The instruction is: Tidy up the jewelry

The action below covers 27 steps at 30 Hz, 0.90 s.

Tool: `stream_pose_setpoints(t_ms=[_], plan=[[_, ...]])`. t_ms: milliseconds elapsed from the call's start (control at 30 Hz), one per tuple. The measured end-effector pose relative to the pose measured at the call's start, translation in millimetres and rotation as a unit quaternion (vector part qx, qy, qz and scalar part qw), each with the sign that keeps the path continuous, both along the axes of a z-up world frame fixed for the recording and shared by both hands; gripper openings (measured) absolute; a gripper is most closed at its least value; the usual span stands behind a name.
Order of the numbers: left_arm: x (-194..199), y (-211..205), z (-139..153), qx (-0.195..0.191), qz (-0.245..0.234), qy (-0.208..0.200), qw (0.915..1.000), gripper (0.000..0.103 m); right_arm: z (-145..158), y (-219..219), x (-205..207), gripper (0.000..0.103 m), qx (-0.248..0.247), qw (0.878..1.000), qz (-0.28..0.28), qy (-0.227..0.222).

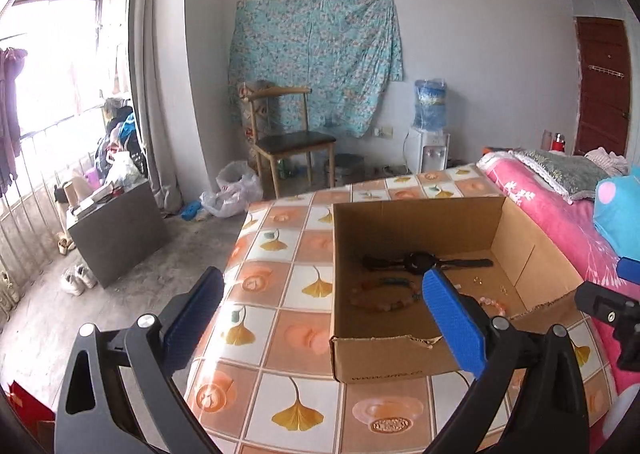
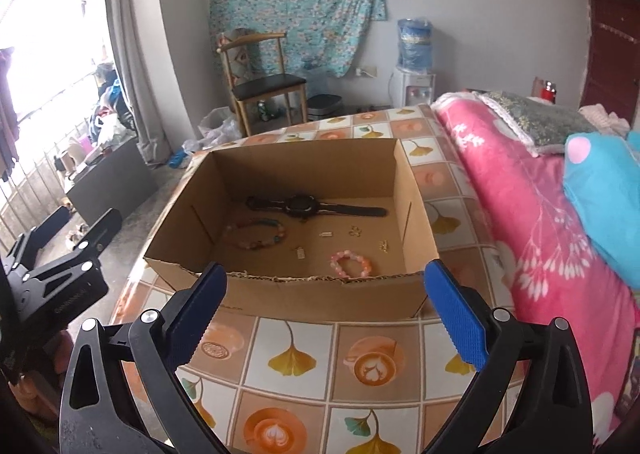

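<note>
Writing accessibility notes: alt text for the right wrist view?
An open cardboard box on a tiled table holds a black watch, two bead bracelets and small gold pieces. The right gripper is open and empty before it.

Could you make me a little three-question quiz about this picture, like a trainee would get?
1. True or false: the black wristwatch lies on the patterned tablecloth outside the open brown cardboard box.
2. Which sits nearest the box's front wall? A) the wristwatch B) the small pink bead bracelet C) the larger multicoloured bead bracelet
3. Fill in: the right gripper has its jaws ____, with nothing between them.

Key:
1. False; it lies inside the box, near the far wall.
2. B.
3. Open. The left gripper stands open and empty too.
</note>
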<state>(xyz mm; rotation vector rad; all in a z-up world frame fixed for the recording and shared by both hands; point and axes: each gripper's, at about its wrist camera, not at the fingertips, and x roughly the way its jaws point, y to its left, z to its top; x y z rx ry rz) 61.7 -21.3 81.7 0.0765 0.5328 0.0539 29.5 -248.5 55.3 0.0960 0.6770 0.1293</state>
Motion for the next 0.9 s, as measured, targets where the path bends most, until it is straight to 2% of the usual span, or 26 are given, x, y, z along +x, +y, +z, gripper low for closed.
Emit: stream_pose_setpoints(t_ms=[300, 533, 733, 900], plan=[[14.3, -16.4, -10.7, -0.011, -0.020, 0.075, 0.9969, 0.098, -17.1, -8.6, 7.3, 0.095, -0.011, 0.999, -0.023, 0.042], [27.4, -33.1, -30.9, -0.027, -0.020, 0.149, 0.9883, 0.098, -31.3, -7.3, 14.2, 0.095, -0.024, 0.997, -0.023, 0.073], [29.9, -38.7, -42.1, -0.025, -0.020, 0.182, 0.9828, 0.098, -41.2, -10.6, 17.5, 0.095, -0.025, 0.995, -0.028, 0.096], [30.5, -39.5, -44.6, -0.030, -0.024, 0.191, 0.9808, 0.098, -43.4, -10.7, 20.8, 0.095, -0.027, 0.994, -0.028, 0.107]])
